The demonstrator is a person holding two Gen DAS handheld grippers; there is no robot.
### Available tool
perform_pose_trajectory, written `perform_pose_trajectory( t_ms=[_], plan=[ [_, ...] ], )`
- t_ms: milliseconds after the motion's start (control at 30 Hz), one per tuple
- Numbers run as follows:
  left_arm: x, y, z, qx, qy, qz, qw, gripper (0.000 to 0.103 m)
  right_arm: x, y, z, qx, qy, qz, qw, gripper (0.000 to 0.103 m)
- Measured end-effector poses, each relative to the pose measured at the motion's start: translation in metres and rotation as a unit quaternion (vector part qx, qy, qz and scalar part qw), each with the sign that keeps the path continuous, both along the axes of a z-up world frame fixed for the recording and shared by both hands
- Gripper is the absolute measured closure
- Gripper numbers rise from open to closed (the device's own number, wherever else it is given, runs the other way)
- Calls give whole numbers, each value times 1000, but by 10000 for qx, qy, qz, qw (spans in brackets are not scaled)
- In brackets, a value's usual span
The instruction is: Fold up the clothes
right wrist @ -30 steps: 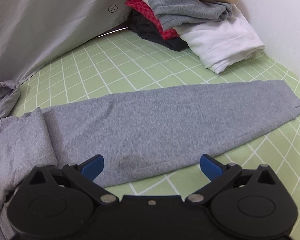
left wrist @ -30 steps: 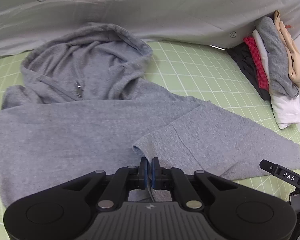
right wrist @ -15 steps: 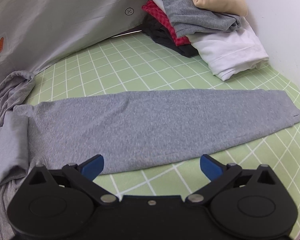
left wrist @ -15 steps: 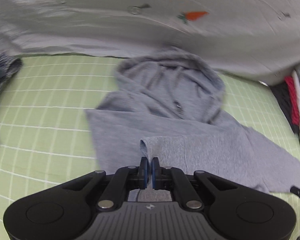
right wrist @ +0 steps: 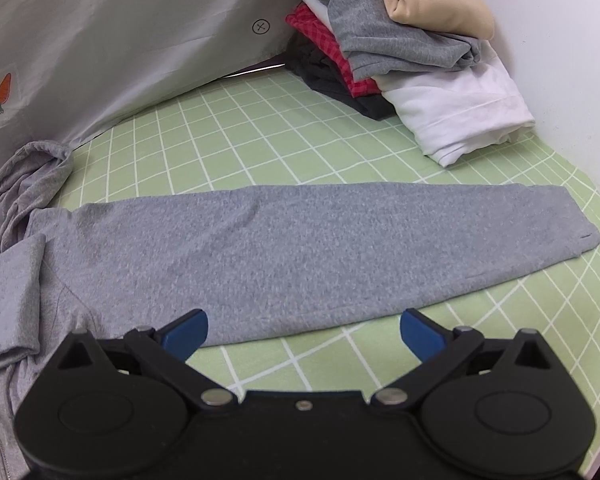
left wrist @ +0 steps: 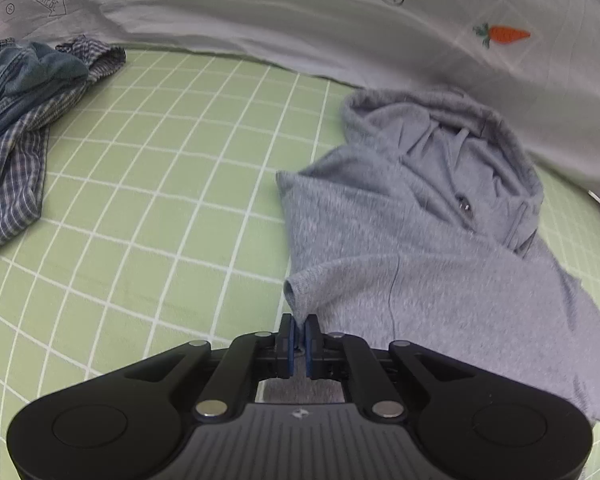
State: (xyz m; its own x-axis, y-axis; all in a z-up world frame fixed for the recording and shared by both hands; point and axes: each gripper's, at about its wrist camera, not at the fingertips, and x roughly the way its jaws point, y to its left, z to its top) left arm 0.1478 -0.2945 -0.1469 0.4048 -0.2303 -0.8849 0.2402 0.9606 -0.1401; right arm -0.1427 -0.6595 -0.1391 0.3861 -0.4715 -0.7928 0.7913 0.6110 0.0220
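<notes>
Now | left tool (left wrist: 299,334) pinching hoodie (left wrist: 420,248) cuff | right tool (right wrist: 303,330) spread above sleeve (right wrist: 320,240)

Hoodie on our mat, piles at either end

We see the hoodie (left wrist: 400,264) lying on the mat (left wrist: 160,200), sheet (left wrist: 300,20) behind its hood, loose clothes (left wrist: 24,120) far left; its sleeve (right wrist: 320,252) stretches right, folded stack (right wrist: 400,52) behind it.

One grey hoodie (left wrist: 400,248), one folded stack (right wrist: 412,52) (five garments), two loose shirts (left wrist: 16,120).

Green grid mat (left wrist: 172,184), grey carrot-print sheet (left wrist: 300,20), white wall (right wrist: 560,40)
</notes>
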Motion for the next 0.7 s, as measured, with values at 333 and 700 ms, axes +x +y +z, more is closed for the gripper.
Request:
perform_pose_trajectory(
  t_ms=[333, 700],
  plan=[
    [3, 8, 3, 369, 23, 689, 9969, 16, 2, -2, -4, 133, -78, 117, 9998, 0],
    [-25, -22, 48, 361, -472, 371, 9975, 0, -25, -50, -13, 60, -395, -406, 9984, 0]
  ],
)
